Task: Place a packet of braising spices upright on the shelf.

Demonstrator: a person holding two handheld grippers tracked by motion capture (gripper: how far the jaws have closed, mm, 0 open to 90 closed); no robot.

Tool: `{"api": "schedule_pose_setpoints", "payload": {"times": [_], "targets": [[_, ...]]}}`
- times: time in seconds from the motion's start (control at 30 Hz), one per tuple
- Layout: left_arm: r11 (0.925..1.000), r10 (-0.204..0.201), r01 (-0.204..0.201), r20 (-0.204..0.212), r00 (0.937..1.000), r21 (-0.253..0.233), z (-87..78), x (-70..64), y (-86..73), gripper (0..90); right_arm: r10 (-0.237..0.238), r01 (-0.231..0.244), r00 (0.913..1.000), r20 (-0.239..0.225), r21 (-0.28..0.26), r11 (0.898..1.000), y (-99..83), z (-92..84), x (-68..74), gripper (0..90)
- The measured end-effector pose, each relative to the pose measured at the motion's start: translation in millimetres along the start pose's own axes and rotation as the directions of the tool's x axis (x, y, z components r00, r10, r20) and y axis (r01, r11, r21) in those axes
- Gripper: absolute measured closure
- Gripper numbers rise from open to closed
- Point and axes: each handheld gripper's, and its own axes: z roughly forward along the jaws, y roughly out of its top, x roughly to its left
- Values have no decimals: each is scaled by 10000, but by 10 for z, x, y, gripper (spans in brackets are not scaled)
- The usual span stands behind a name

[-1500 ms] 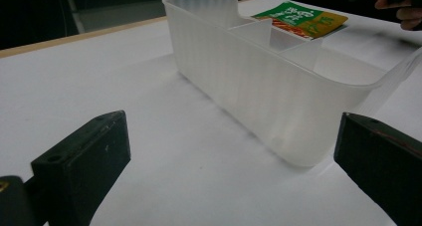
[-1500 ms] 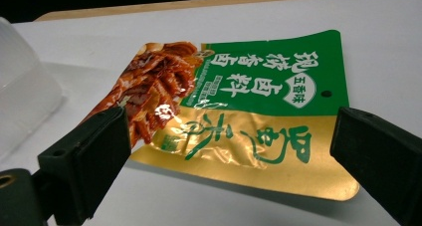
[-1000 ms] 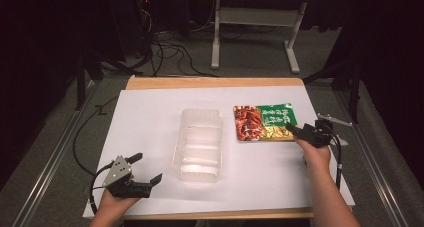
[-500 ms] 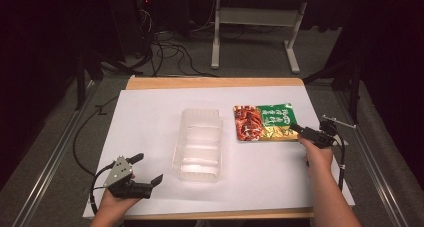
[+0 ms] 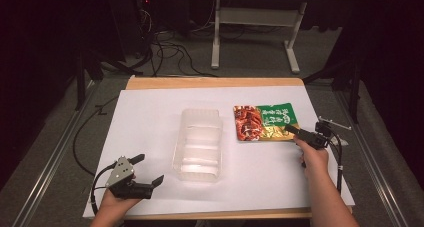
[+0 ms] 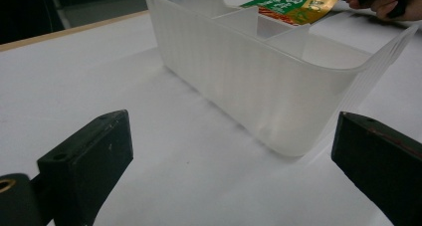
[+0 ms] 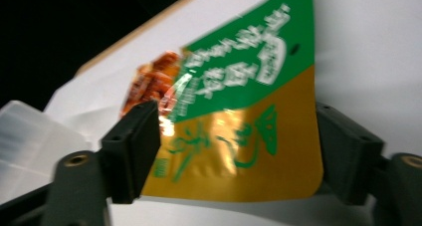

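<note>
We are at the grasping step: in the right gripper view our right gripper (image 7: 234, 151) straddles the near edge of the green-and-gold food pouch (image 7: 239, 116), its jaws having just been closing in on it from either side but, as far as we can judge, not yet pinching it. In the high view the pouch (image 5: 265, 122) lies flat on the white table sheet (image 5: 150, 112) right of centre, just beside the clear plastic bin (image 5: 197, 144). Next we probably need to finish closing firmly, then lift toward the bin, while our left gripper (image 5: 150, 173), jaws apart and empty, waits at lower left.
</note>
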Motion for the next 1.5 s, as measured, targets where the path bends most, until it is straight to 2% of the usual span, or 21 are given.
{"api": "schedule_pose_setpoints", "payload": {"times": [0.13,0.3,0.47,0.53,0.67,0.7,0.73,0.8,0.83,0.93,1.13,1.2,1.3,1.33,1.37,1.4,1.43,1.5], "targets": [[10000,17,-17,18,10000,13,-5,0,0,33,-400,385,9983,-423,-346,9987,-4,5,128,337],[10000,57,-57,34,10000,23,-4,-2,-1,34,-523,520,9978,-409,-67,9986,-36,67,179,393],[9999,126,-127,69,9999,106,9,-9,-4,35,-560,562,9983,-140,164,9983,-66,126,197,471],[9998,124,-125,82,9999,124,16,-8,-6,36,-680,680,9976,98,55,9977,-70,141,215,568],[9997,152,-153,87,9998,165,21,-8,-9,36,-863,870,9957,345,-191,9960,-58,139,242,673],[9997,152,-153,87,9998,165,21,-8,-9,37,-863,870,9957,345,-191,9960,-58,139,242,673],[9997,173,-175,91,9998,190,20,-10,-9,37,-933,946,9947,424,-298,9951,-45,138,254,719],[9997,179,-181,95,9998,192,19,-12,-9,37,-925,939,9949,411,-319,9951,-38,140,259,740],[9997,180,-182,104,9998,190,18,-14,-8,37,-961,982,9937,573,-353,9945,-23,142,274,803],[9997,171,-173,93,9998,174,16,-11,-8,38,-1244,1288,9890,803,-520,9903,-4,136,310,897],[9996,190,-192,90,9998,230,21,-11,-11,38,-1858,1937,9795,783,-1100,9749,39,63,473,900],[9995,202,-205,103,9997,228,21,-19,-8,39,-2123,2197,9748,681,-1310,9667,66,36,557,900],[9996,192,-194,107,9998,211,18,-19,-7,40,-2283,2337,9722,515,-1592,9592,94,3,653,900],[9996,180,-182,101,9998,209,17,-18,-7,40,-2432,2477,9688,477,-1676,9542,115,-15,724,900],[9997,158,-160,95,9998,195,17,-19,-7,40,-2786,2796,9599,319,-1831,9425,142,-35,848,900],[9997,158,-160,95,9998,195,17,-19,-7,40,-2786,2796,9599,319,-1831,9425,142,-35,848,900],[9996,169,-171,100,9998,209,17,-19,-7,41,-3054,3033,9520,199,-1940,9329,162,-49,963,900],[9995,197,-199,108,9997,233,17,-23,-8,41,-3435,3381,9391,110,-2082,9178,176,-56,1093,900]]}}
